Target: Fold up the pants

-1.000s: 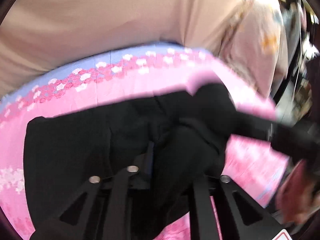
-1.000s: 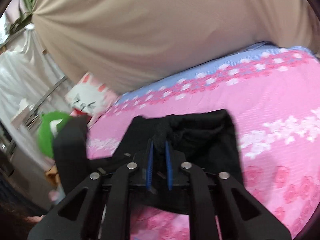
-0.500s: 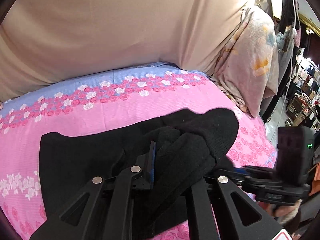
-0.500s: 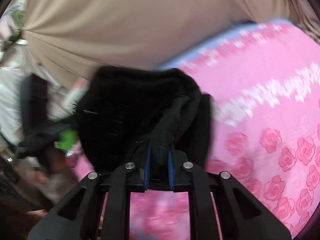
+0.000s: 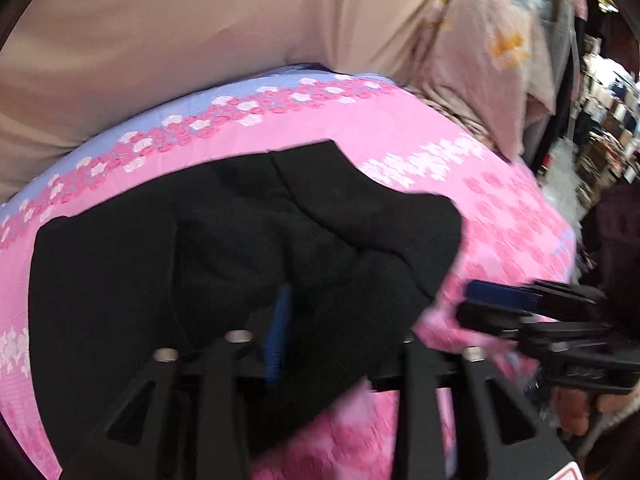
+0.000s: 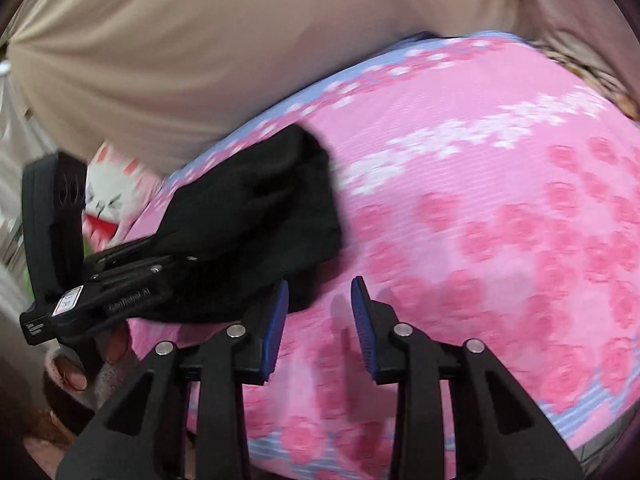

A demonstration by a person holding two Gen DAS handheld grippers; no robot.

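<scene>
On the bedspread: black pants [image 5: 224, 264] lie bunched in a loose folded heap on the pink rose-print bedspread [image 5: 500, 216], toward the edge nearest both grippers.
Just changed — left: left gripper [image 5: 340, 344] was clamped on a fold of the pants half a second ago; its jaws have just been opening. One blue pad [image 5: 278, 336] shows bare against the cloth, the other finger is hidden under the fold. Fabric still drapes between the jaws, but the pads no longer press it.
Just changed — right: right gripper [image 6: 320, 328] had a ridge of cloth pinched half a second ago; its jaws have just been opening, partway apart, with only bedspread between the blue pads. The pants edge sits just beside its left pad [image 6: 276, 332], perhaps brushing it.
Meaning for the task: my reading — the carried-over layer has been laid down and both ends let go, so one fold is set. The heap is lumpy, not flat; smoothing or another fold seems due.
Pants, material: thick matte black knit, fleecy, soft rounded creases, one diagonal seam line across the top layer.
Bedspread, material: thin ribbed woven cotton, pink with darker roses, white blossoms and a lilac stripe at the far side from the pants.
Beyond the bedspread: smooth beige sheet [image 5: 200, 40]; floral pillow [image 5: 492, 52] at the far right corner; white cartoon cushion [image 6: 108, 196] left of the pants.
Blur: both views smeared by motion.
</scene>
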